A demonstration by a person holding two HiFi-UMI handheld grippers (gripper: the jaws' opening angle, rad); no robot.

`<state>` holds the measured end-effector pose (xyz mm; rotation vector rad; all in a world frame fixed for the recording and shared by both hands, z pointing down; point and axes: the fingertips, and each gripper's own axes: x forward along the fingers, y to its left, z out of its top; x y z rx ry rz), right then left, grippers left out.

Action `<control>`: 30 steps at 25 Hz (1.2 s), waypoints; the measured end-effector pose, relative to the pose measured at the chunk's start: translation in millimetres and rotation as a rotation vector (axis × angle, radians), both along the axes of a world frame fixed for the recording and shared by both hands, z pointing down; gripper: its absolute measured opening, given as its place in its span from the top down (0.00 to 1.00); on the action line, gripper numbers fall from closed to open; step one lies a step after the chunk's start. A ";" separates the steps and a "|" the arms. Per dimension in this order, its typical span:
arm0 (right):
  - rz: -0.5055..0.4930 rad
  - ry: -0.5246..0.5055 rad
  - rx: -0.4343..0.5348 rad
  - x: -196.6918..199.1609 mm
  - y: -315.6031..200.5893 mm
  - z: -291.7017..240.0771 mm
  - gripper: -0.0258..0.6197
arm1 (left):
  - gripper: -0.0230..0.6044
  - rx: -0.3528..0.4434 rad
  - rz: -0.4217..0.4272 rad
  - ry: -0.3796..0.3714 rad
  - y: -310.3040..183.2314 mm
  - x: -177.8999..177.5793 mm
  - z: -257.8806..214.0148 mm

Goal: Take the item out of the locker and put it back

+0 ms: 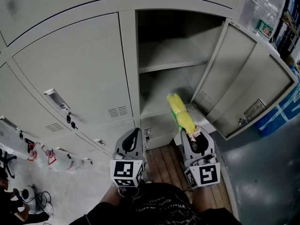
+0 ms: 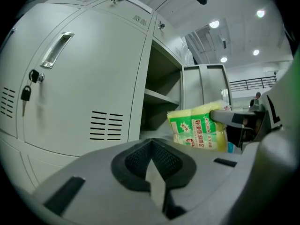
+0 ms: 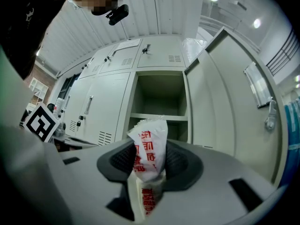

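The open locker (image 1: 172,65) stands straight ahead, its door (image 1: 243,86) swung out to the right, and both of its compartments look bare inside. My right gripper (image 1: 193,136) is shut on a yellow-and-green sponge pack (image 1: 180,114), holding it up just in front of the lower compartment. In the right gripper view the pack's white printed end (image 3: 149,146) is pinched between the jaws of that gripper (image 3: 149,165). The left gripper (image 1: 133,138) hangs beside it to the left, shut and holding nothing. From the left gripper view (image 2: 152,170) the pack (image 2: 199,125) shows at right.
Closed locker doors (image 1: 75,74) with handles and hanging keys fill the left side. A wooden strip of floor (image 1: 164,163) lies under me, grey floor to the right. A person (image 1: 11,200) and cables sit at the lower left. Blue-and-white boxes (image 1: 281,109) stand behind the door.
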<state>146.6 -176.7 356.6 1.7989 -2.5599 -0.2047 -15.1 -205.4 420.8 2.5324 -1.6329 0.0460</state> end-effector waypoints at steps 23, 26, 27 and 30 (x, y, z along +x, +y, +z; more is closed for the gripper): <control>-0.123 0.326 0.135 -39.7 -82.4 -33.7 0.73 | 0.96 -0.011 -0.093 0.008 -14.5 -24.5 1.3; -0.143 0.399 0.135 -46.6 -98.2 -28.7 0.73 | 0.96 -0.015 -0.109 0.000 -15.8 -29.5 2.7; -0.148 0.419 0.131 -48.7 -103.5 -26.3 0.73 | 0.96 -0.015 -0.115 -0.001 -16.3 -31.3 3.1; -0.168 0.476 0.119 -55.3 -118.2 -19.5 0.73 | 0.96 -0.019 -0.133 -0.006 -17.5 -37.2 4.3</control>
